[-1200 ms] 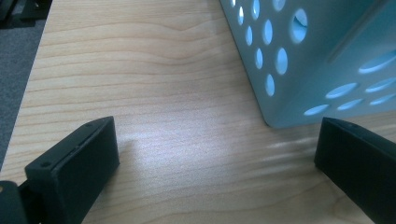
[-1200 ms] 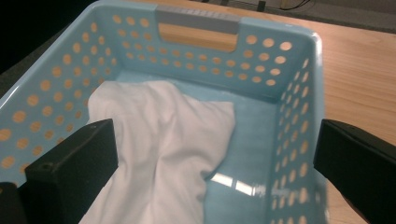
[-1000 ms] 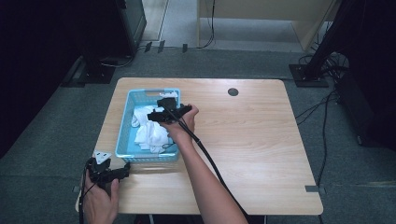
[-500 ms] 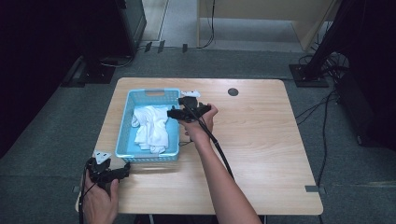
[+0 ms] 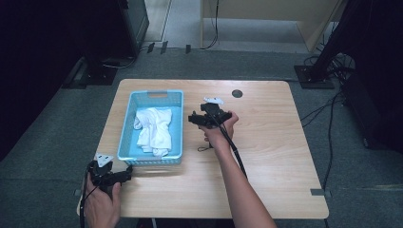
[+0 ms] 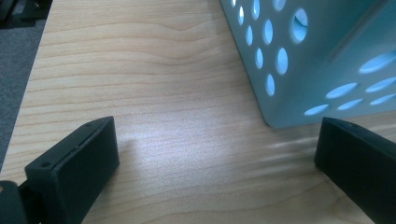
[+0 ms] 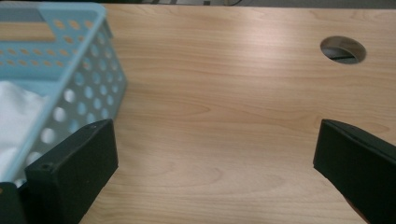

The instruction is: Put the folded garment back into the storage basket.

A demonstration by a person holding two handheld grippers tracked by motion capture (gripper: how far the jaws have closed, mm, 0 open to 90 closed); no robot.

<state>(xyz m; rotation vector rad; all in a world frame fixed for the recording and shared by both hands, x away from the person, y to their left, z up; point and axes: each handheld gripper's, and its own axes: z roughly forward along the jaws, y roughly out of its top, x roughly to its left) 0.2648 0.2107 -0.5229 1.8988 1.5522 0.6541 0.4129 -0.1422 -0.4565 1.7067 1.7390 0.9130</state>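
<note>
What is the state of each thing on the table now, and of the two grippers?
White cloth: crumpled, lying inside the basket.
Blue basket: upright on the table, holding the cloth.
Right gripper: open, empty, held above bare table to the right of the basket.
Left gripper: open, empty, at the table's near left corner, by the basket's corner.
Table: wooden, round cable hole uncovered.

Just a light wooden desk (image 5: pixel 285 156) with rounded corners, sitting on grey carpet floor (image 5: pixel 57 142). There's a round cable hole (image 5: pixel 237 93) cut into the desk near its far edge, also visible in the right gripper view (image 7: pixel 343 49). Behind the desk, a dark cabinet (image 5: pixel 114 33) stands at the far left and a pale wooden panel (image 5: pixel 271 19) further back. Black cables (image 5: pixel 328 109) trail over the carpet on the right.
</note>
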